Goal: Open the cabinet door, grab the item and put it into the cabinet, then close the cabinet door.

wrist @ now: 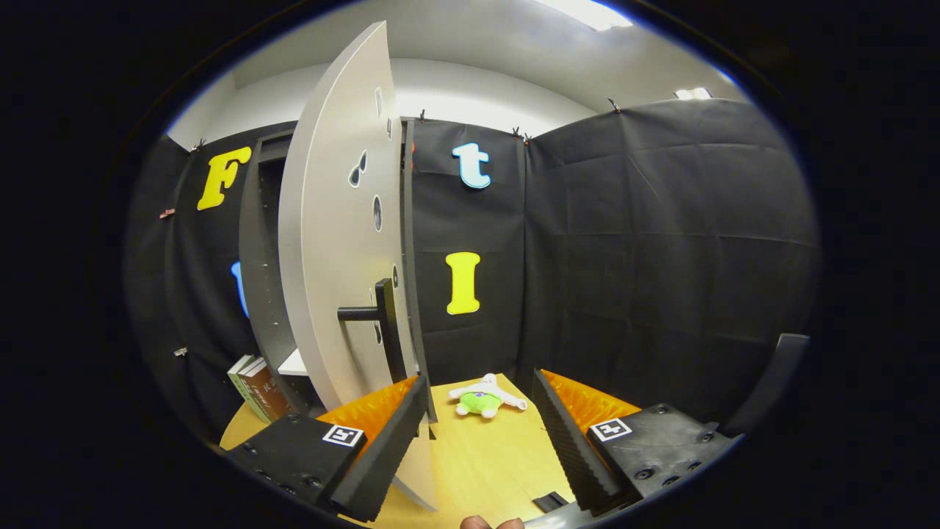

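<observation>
The white cabinet door [334, 242] stands swung open toward me, edge-on, with a black handle [378, 316] near its lower part. Behind it the dark cabinet [261, 250] shows its inside and a white shelf [295, 364]. A small green and white plush toy [483, 399] lies on the wooden table [492, 463], just beyond my fingers. My gripper [481, 441] is open, with nothing between its fingers. The left finger [385, 448] sits against the door's lower edge; the right finger [569, 441] is off to the toy's right.
Two books [257, 388] lean at the foot of the cabinet on the left. Black cloth walls close the booth behind and to the right. A dark curved object [767, 382] stands at the far right. A fingertip [490, 523] shows below the fingers.
</observation>
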